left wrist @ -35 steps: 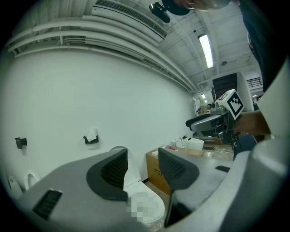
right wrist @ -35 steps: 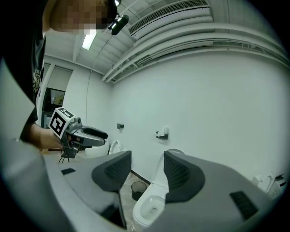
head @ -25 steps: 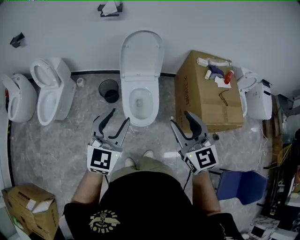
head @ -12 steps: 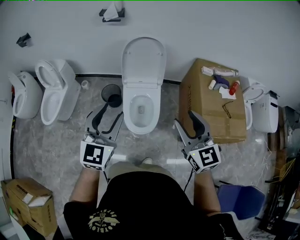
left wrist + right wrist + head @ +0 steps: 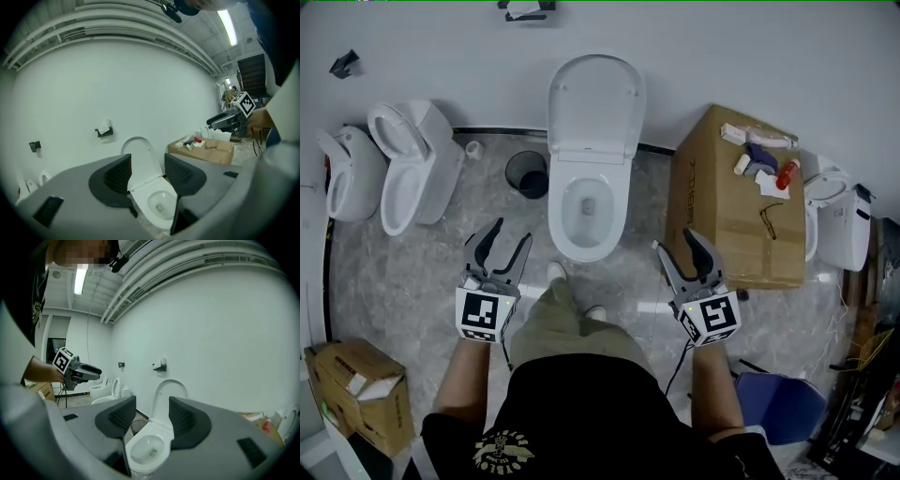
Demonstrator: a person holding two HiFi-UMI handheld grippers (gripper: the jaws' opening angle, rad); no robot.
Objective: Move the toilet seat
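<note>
Grey stone-look floor (image 5: 412,272), white wall behind. Toilet (image 5: 588,211) sits centre, far end against the wall. Its seat (image 5: 595,98) stands upright, hinged at the far end of the bowl and leaning back at the wall. Can't tell ring from lid; they read as one panel. Bin (image 5: 527,174) is just left of the bowl, box (image 5: 727,197) to the right.

Seat looks like rigid moulded plastic: probably light, stiff, and glossy, so likely slick under the pads. It pivots on the hinge, so it should swing, not lift. Best hold is likely the free top edge or a side edge high up, away from the hinge. It could drop hard once past vertical.

Left claw (image 5: 511,232): jaws spread wide, nothing between them, touching nothing, near-left of the bowl. Right claw (image 5: 672,237): same, spread and empty, near-right. Both point at the toilet, well apart from the seat.
</note>
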